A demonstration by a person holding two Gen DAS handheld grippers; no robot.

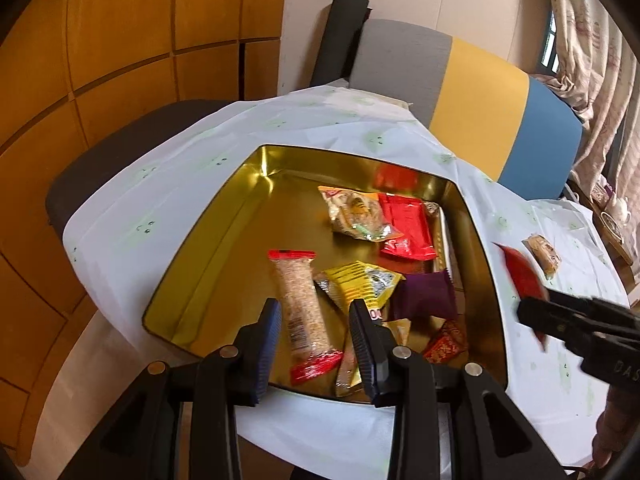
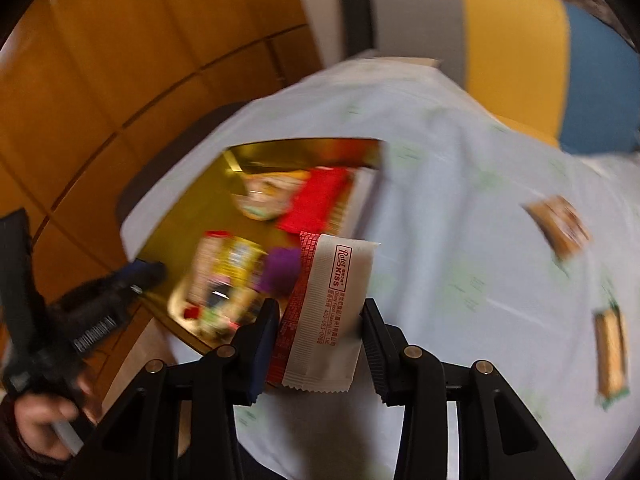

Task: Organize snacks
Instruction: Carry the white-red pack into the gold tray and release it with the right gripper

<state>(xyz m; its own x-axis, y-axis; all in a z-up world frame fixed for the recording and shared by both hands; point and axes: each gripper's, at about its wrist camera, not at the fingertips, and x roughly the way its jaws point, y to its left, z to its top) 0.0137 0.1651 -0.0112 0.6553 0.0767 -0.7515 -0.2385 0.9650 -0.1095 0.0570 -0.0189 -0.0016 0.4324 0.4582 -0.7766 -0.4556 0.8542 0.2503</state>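
Observation:
A gold tin tray on the white tablecloth holds several snack packets: a long cereal bar, a yellow packet, a purple packet, a red packet. My left gripper is open and empty above the tray's near side. My right gripper is shut on a red and white snack packet, right of the tray; it also shows in the left wrist view. Two brown packets lie on the cloth at right.
A brown packet lies on the tablecloth right of the tray. A grey, yellow and blue chair back stands behind the table. A wooden panel wall is at left. Curtains hang at far right.

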